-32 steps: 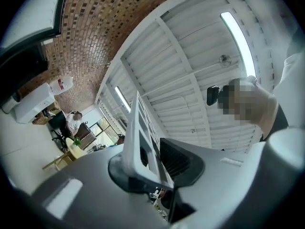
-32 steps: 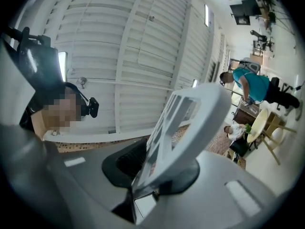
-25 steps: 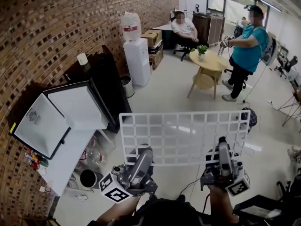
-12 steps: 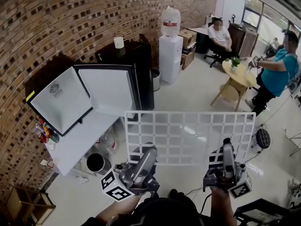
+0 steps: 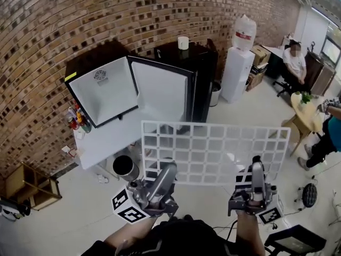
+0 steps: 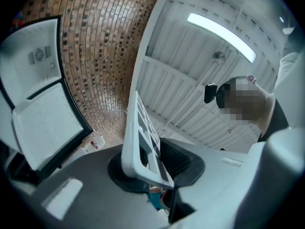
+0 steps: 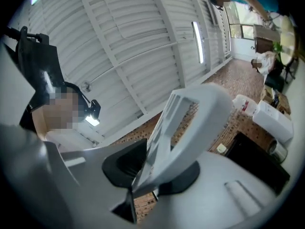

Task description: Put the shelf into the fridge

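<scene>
- Office room: red-brown brick wall (image 5: 106, 15) on the left, pale smooth floor (image 5: 64, 212) underneath.
- Tall black fridge (image 5: 205, 73) stands against the brick wall with its doors swung open towards the camera, white inner faces showing. Small bottles sit in a door rack at the left.
- White plastic lattice shelf (image 5: 213, 126) with square openings is held in the air in front of the person. It is broadside on, outside the fridge, with its far edge overlapping the open door in the head view.
- White water dispenser (image 5: 237, 73) with an upturned clear bottle on top stands just right of the fridge.
- Round wooden table (image 5: 306, 108) is far right, with a seated person in a white top (image 5: 293, 63) behind it. A second person in teal is cut off at the right edge.
- Left gripper (image 5: 169, 170) is clamped on the shelf's near edge towards the left corner. Its own view shows the frame squeezed between the black pads (image 6: 178, 161).
- Right gripper (image 5: 257, 167) is clamped on the same near edge towards the right corner, with the frame wedged between both pads in its own view.
- Black round bin (image 5: 123, 167) sits on the floor below the open door.
- Small white cup (image 5: 183, 42) stands on the fridge top.
</scene>
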Demonstrator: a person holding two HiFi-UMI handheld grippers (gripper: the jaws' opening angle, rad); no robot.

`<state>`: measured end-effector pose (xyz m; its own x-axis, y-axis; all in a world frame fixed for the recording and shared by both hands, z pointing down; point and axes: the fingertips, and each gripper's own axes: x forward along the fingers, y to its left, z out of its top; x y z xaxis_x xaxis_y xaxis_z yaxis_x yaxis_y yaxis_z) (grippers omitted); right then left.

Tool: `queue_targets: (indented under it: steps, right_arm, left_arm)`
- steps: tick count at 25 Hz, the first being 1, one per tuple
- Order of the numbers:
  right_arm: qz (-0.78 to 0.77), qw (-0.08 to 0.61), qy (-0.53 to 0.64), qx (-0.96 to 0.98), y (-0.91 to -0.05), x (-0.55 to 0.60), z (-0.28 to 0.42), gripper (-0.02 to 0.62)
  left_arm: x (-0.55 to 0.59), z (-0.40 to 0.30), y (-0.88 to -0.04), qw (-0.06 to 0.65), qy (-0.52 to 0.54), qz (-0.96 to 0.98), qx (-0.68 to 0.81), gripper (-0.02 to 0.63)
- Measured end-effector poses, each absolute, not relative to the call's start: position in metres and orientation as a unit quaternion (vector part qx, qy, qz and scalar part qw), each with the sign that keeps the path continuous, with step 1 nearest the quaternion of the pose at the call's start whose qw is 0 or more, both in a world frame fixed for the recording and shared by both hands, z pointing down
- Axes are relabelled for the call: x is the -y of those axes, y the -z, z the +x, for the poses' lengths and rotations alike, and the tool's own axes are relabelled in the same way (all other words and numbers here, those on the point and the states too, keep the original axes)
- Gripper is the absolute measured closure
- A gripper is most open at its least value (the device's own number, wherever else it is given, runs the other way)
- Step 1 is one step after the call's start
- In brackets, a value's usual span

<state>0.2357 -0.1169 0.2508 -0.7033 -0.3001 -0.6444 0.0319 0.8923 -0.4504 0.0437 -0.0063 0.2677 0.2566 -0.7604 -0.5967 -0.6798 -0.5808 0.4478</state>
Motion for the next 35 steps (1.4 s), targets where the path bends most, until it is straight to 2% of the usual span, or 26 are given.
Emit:
queue_targets:
  steps: [15, 35]
  right_arm:
    - [0.086, 0.331, 0.306, -0.888, -0.273, 0.151, 0.135, 0.517]
    - [0.148, 0.275, 0.346, -0.885, -0.292, 0.116, -0.058, 0.517]
  left_arm:
    - [-0.024, -0.007, -0.279, -0.015, 0.386, 0.692, 0.61, 0.537]
    - [-0.085, -0.168, -0.296, -0.027, 0.402, 0.626, 0.667, 0.538]
